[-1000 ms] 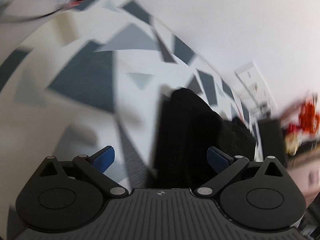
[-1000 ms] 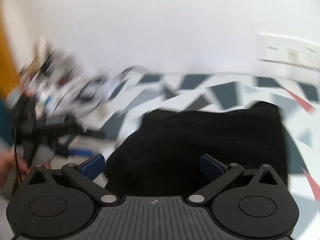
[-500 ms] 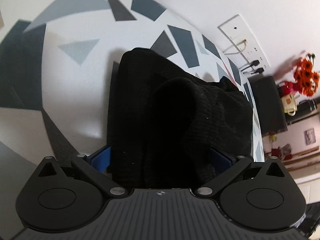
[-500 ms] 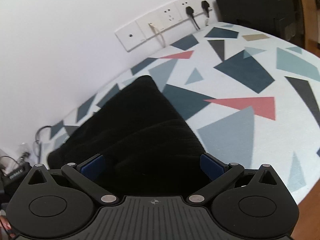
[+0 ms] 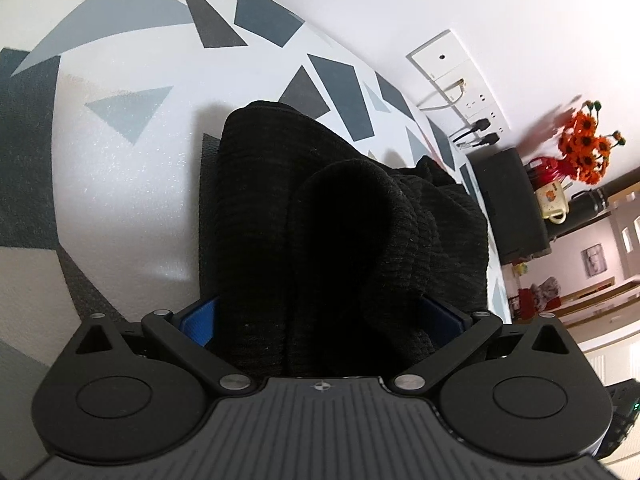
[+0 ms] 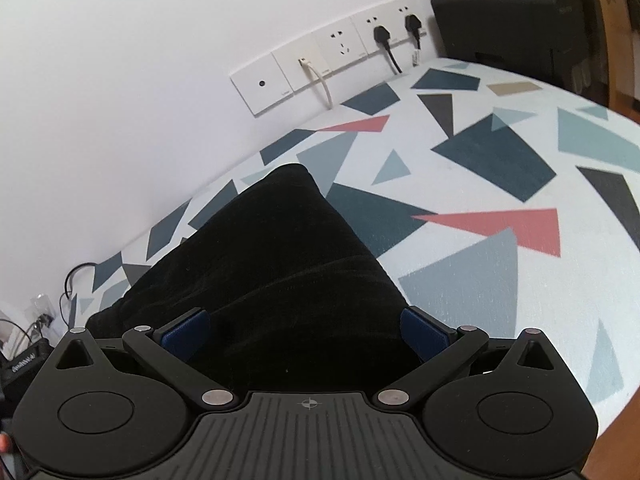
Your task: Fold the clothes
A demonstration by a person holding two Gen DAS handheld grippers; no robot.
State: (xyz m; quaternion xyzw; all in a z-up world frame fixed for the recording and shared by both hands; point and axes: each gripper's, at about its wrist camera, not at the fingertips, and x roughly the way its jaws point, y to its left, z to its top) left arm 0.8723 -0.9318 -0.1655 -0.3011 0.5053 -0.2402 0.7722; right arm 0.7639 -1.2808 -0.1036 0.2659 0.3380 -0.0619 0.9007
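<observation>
Left gripper (image 5: 320, 316) spread wide, blue fingers (image 5: 198, 320) either side of the black knit garment (image 5: 320, 216), which runs from between them up toward 12 o'clock on the table (image 5: 120, 184); grip not confirmed, cloth fills the gap. Right gripper (image 6: 306, 330) also spread, same garment (image 6: 280, 256) between its fingers, stretching to 11 o'clock toward the wall sockets (image 6: 340, 46). Garment is black, ribbed, folded into a thick bundle with a rounded lump on top, lying on the triangle-patterned tablecloth (image 6: 500, 272).

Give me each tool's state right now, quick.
Left tool: open, fingers astride the black garment, not clamping.
Right tool: open, same garment between its fingers.
</observation>
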